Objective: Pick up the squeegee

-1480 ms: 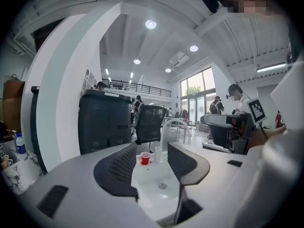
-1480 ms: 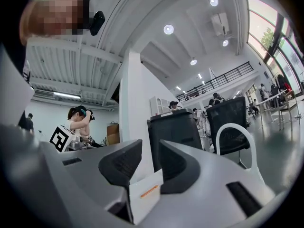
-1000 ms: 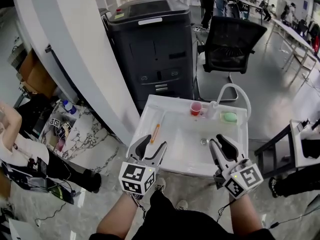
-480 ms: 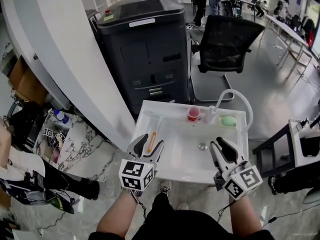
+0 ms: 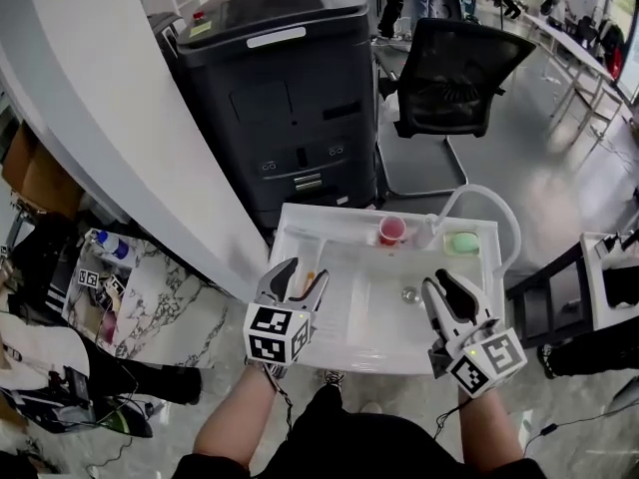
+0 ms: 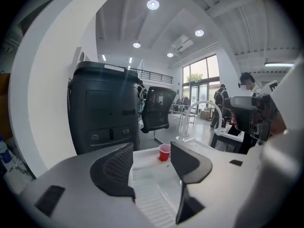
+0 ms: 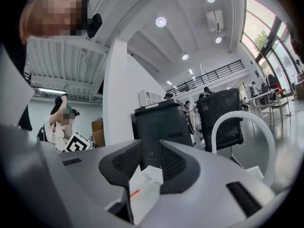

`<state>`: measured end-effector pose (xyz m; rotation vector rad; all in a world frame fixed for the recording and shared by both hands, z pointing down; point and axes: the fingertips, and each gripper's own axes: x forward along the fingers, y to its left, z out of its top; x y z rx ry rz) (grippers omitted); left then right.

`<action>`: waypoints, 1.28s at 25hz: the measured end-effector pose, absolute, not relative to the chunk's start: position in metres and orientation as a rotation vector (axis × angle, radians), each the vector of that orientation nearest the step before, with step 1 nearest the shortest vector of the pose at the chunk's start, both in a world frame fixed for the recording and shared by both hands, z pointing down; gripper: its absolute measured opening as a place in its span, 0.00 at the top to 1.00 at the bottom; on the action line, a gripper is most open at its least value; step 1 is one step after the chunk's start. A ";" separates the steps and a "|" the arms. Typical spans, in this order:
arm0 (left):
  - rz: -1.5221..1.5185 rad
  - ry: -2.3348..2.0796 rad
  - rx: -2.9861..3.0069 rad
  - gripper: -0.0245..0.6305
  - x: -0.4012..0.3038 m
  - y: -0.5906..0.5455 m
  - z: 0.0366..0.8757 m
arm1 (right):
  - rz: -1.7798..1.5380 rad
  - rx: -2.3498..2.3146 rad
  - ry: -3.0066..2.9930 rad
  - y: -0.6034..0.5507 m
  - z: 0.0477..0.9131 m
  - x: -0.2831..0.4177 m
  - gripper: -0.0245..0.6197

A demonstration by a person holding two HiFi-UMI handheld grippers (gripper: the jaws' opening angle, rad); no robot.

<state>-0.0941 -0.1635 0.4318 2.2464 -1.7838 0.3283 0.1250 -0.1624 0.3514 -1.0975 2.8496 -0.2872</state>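
The squeegee point(image 5: 311, 278) has an orange handle and lies in the left part of the white sink point(image 5: 379, 359); only a sliver of it shows between my left gripper's fingers. My left gripper point(image 5: 303, 272) hangs open right above it, with nothing held. In the left gripper view the left gripper point(image 6: 151, 149) looks along the sink floor, and the squeegee is hidden. My right gripper point(image 5: 440, 281) stands open over the sink's front right. A bit of the orange handle point(image 7: 134, 193) shows low between the jaws of the right gripper point(image 7: 149, 151).
A red cup point(image 5: 391, 230) and a green sponge point(image 5: 461, 240) sit at the sink's far edge, by a white curved hose point(image 5: 479, 202). A drain point(image 5: 408, 293) lies mid-sink. Behind stand a black cabinet point(image 5: 280, 98) and an office chair point(image 5: 449, 68).
Both grippers have stayed open. The left gripper has edged forward over the squeegee, so less of the orange handle shows. The head view has shifted slightly.
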 end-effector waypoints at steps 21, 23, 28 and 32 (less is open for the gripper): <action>0.450 -1.560 2.175 0.57 -0.126 -0.234 0.533 | -0.326 -1.350 2.829 -0.191 0.370 0.112 0.78; 0.457 -1.542 2.163 0.57 -0.129 -0.238 0.543 | -0.338 -1.373 2.822 -0.192 0.374 0.112 0.78; 0.494 -1.504 2.137 0.57 -0.133 -0.248 0.565 | -0.365 -1.422 2.808 -0.199 0.382 0.112 0.78; 0.535 -1.473 2.115 0.57 -0.136 -0.257 0.585 | -0.383 -1.460 2.789 -0.204 0.388 0.115 0.78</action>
